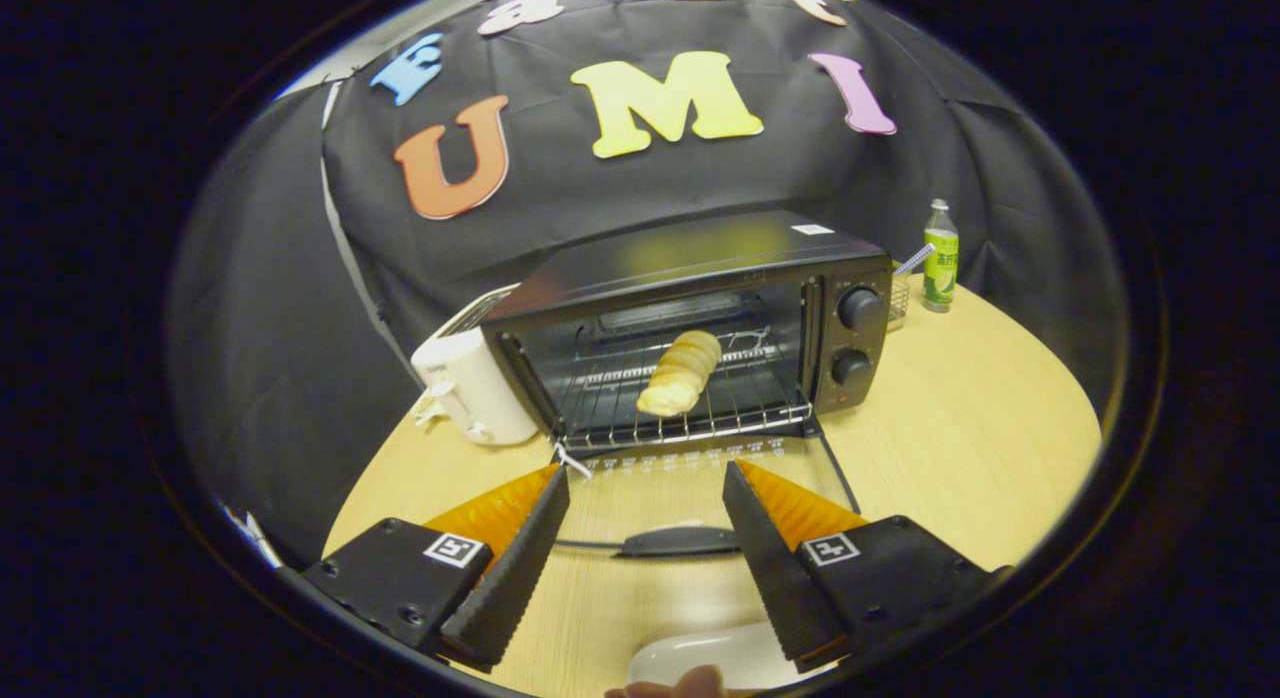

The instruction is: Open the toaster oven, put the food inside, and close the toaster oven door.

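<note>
Gripper [645, 478] with its two wedge-shaped fingers spread wide apart and grasping nothing; their inner faces are ribbed, and each finger base carries a small square marker. Between and just ahead of the fingers lies the lowered glass door [700, 493] of the toaster oven [700, 308], flat over the table [960, 448], with a dark elongated door handle [680, 541] along its near edge.

The toaster oven is a boxy black metal appliance with a smooth, slightly reflective top and two round knobs [858, 336] stacked on its right-hand panel. Its cavity stands open. Inside, a wire rack [730, 403] of thin parallel metal rods spans the width.

The food, a bread roll [682, 372], rests on the rack inside the oven, beyond the fingers. It is pale golden, elongated and ridged in segments, set at a slant with its near end towards the door.

A white plastic pop-up toaster [470, 383] with rounded corners stands touching or just beside the oven's left wall. A clear bottle with a green label [940, 258] stands upright beyond the oven's right side, next to a small wire basket [898, 296].

The table is round, with a light wood-grain surface. A smooth white rounded object [700, 658] sits nearest the gripper, with a fingertip [685, 683] at its near edge.
</note>
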`<state>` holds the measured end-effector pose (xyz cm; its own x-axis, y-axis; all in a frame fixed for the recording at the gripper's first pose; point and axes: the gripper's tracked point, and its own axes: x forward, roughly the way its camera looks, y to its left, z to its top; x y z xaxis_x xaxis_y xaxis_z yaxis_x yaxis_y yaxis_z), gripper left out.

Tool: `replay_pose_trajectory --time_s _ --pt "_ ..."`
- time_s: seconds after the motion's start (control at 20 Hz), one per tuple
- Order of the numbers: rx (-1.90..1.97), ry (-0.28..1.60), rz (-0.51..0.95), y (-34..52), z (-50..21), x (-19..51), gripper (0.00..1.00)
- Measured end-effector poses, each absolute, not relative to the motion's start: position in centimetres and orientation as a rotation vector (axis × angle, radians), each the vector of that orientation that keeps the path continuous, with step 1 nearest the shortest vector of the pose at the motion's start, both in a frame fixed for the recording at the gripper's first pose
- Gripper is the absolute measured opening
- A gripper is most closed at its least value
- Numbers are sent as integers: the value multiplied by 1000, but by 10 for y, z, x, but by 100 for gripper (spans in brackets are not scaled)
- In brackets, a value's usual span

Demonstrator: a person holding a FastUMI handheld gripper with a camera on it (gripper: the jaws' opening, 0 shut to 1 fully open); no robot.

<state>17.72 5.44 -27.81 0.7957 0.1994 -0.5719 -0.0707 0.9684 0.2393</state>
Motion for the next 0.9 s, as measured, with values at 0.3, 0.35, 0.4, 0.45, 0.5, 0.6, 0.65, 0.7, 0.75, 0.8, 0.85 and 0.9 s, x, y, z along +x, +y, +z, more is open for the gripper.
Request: replay_pose_trajectory --time_s 0.3,0.35,0.4,0.45,0.5,0.6,0.65,0.7,0.75,0.8,0.85,0.9 --pt "135 711 158 48 -321 132 100" --pt "133 732 155 46 -331 128 100" --pt "130 753 150 45 -341 127 100" --pt "117 779 143 44 -351 125 100" --pt "102 800 135 42 -359 125 100" --pt "68 827 118 37 -371 129 100" --pt "59 831 111 35 -375 132 100" --pt "49 834 102 32 -378 136 100" --pt "34 838 94 31 -382 139 100" --pt "26 842 90 30 -385 142 100" --pt "23 851 93 30 -389 144 100" --pt "18 856 94 32 -392 147 100"
